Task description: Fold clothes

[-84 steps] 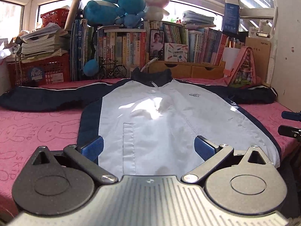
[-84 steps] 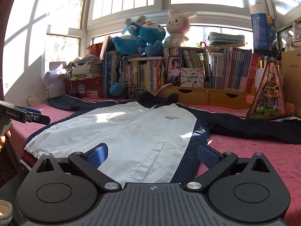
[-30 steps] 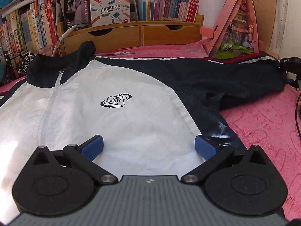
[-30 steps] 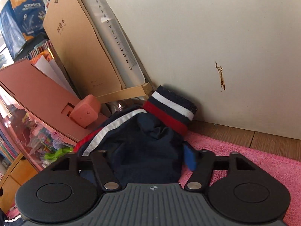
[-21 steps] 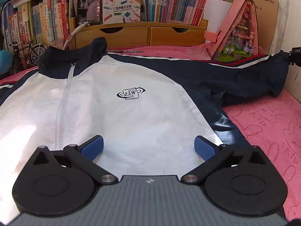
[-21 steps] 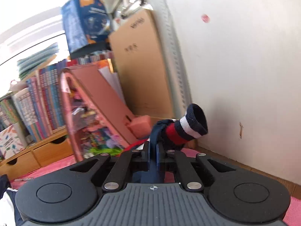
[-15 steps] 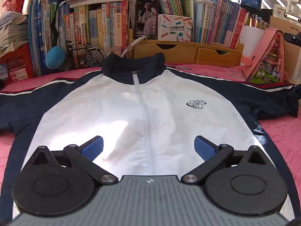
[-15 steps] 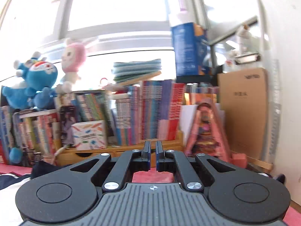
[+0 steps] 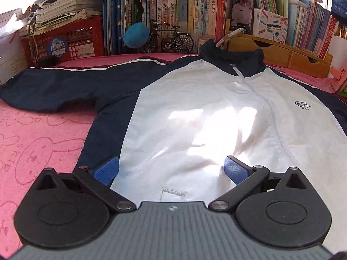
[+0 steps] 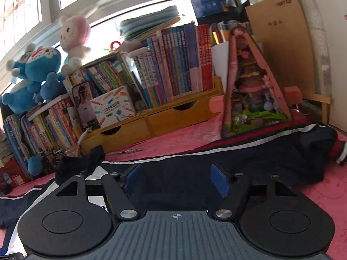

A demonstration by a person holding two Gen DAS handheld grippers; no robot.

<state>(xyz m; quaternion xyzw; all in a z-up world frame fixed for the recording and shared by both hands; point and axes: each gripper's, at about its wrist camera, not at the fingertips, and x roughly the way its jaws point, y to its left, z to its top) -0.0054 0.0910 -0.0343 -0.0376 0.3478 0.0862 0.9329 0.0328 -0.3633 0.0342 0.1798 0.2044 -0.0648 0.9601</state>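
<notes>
The jacket lies flat, face up, on the pink surface, sleeves spread wide. Both grippers, left and right, are wide apart, holding nothing. Grab cloth edges, not the middle.

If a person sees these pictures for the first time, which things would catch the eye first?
Probably the white and navy zip jacket spread flat on the pink rabbit-print blanket, with a bright patch of sunlight on its chest. The open left gripper hovers over its white front, and the open right gripper over its dark navy sleeve. Behind, the blue plush toy sits above the crowded row of books.
</notes>
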